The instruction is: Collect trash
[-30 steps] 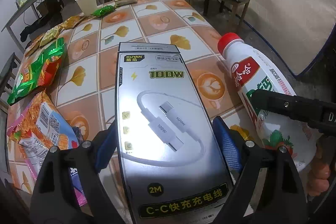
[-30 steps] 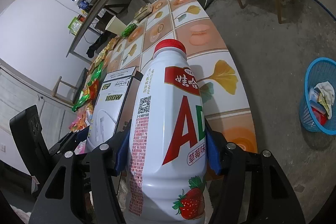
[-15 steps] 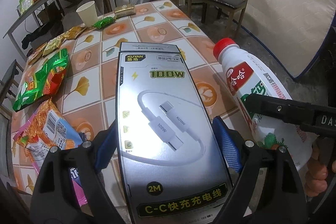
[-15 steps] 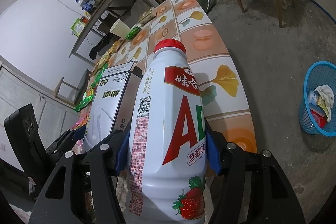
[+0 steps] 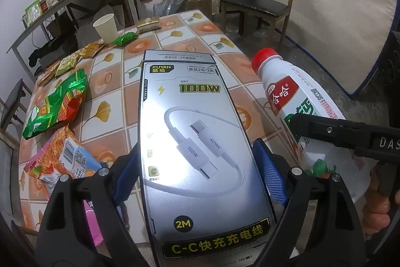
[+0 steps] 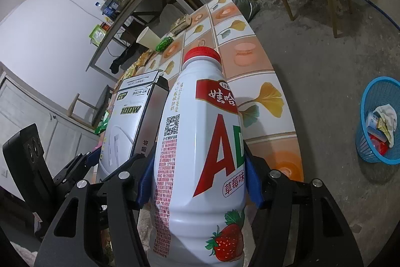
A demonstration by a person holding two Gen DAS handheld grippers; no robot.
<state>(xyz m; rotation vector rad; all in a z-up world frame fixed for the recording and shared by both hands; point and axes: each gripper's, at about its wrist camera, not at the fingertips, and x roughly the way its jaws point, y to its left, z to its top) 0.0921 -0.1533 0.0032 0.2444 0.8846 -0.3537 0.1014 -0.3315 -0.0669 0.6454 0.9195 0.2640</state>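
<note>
While we hold both tools above the near end of the table, our left gripper [image 5: 197,167] has its blue pads clamped on the two long edges of a flat silver cardboard box printed with a white charging cable and "100W" [image 5: 192,142], so its jaws stand wide with the box lifted clear of the tabletop. Our right gripper [image 6: 198,182] pinches a white plastic drink bottle with a red cap and a strawberry on its label [image 6: 202,142] around its body, cap pointing away from us. Box and bottle sit side by side in the air, close but not touching as far as we can tell.

Below them lies the table with its orange-and-white tile-pattern cloth [image 5: 175,36]. On its left side we see a green and red foil snack bag [image 5: 57,101], an orange crinkled wrapper with a barcode [image 5: 60,157] and several small yellowish packets [image 5: 67,64]. Farther back stand a cream paper cup [image 5: 105,26], a small green wrapper [image 5: 125,38] beside it, and a gold packet [image 5: 148,23].

On the concrete floor to the right of the table sits a blue plastic mesh basket [image 6: 370,142] already holding some rubbish, well apart from both grippers
</note>
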